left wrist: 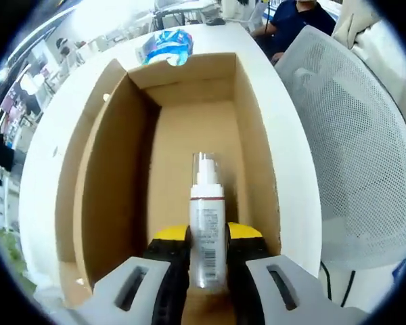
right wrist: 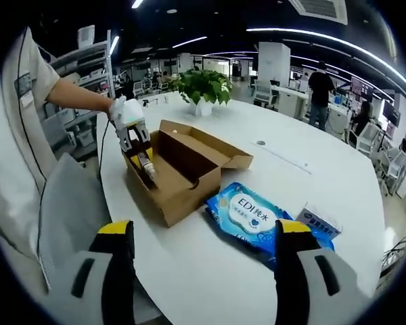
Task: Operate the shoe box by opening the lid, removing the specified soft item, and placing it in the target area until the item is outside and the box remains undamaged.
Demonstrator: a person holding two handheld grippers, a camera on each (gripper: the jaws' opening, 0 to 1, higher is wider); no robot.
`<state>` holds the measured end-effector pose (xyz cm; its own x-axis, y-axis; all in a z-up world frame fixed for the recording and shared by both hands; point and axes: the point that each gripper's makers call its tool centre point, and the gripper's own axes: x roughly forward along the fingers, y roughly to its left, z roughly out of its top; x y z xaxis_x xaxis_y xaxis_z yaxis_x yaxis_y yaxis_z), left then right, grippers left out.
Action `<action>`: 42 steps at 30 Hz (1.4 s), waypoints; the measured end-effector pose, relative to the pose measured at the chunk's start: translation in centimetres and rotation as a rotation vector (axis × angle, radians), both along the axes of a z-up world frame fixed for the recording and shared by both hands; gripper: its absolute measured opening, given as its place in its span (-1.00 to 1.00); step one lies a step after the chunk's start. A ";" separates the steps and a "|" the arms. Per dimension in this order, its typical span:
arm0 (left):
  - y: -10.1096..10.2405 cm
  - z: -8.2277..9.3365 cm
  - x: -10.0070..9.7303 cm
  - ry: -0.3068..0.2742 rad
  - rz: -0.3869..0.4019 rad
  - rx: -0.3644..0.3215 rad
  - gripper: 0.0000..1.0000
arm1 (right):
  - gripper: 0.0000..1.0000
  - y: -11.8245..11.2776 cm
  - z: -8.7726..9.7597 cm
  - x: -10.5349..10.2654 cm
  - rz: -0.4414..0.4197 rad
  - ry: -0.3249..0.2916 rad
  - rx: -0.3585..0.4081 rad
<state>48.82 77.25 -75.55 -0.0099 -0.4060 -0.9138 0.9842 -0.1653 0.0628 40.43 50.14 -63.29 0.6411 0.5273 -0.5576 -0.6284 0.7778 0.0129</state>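
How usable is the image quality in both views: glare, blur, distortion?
Left gripper view: top blown out, spray bottle sharp, box walls bowed by fisheye. Right gripper view: dim room, ceiling strips glare, wipes pack readable, edges curved.

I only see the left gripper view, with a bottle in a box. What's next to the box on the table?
Observer: A blue pack of wet wipes lies beside the box, toward the right gripper.
Operator: Is the right gripper holding something?
Observer: No, its jaws are wide apart, with nothing between them, above the white table.
Operator: Is there anything green?
Observer: Yes, a leafy plant in a white pot stands on the table beyond the box.
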 end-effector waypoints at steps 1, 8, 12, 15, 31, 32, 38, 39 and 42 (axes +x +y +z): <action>-0.1 0.2 -0.1 -0.004 0.001 -0.005 -0.66 | 0.57 0.1 0.0 0.0 0.005 -0.002 0.000; -1.0 2.1 -0.5 -0.027 0.020 -0.064 -0.66 | 0.44 1.2 0.3 0.1 0.047 -0.019 -0.005; -1.9 3.6 -0.9 -0.027 0.042 -0.117 -0.66 | 0.33 2.0 0.4 0.0 0.082 -0.027 -0.007; -2.5 4.7 -1.7 -0.030 0.037 -0.149 -0.66 | 0.26 2.6 0.5 0.0 0.101 -0.035 -0.008; -4.9 7.9 -4.9 -0.021 -0.005 -0.246 -0.66 | 0.06 6.9 0.5 -0.4 0.226 -0.046 0.002; -5.1 7.9 -5.0 -0.021 -0.006 -0.250 -0.66 | 0.05 7.0 0.5 -0.4 0.229 -0.046 0.002; -6.3 8.4 -6.0 -0.013 -0.023 -0.275 -0.66 | -0.06 9.0 0.3 -0.5 0.283 -0.042 0.007; -6.4 8.4 -6.1 -0.015 -0.027 -0.278 -0.66 | -0.08 9.2 0.3 -0.6 0.291 -0.041 0.010; -7.0 8.6 -6.5 -0.013 -0.033 -0.291 -0.66 | -0.14 10.2 0.4 -0.7 0.319 -0.041 0.014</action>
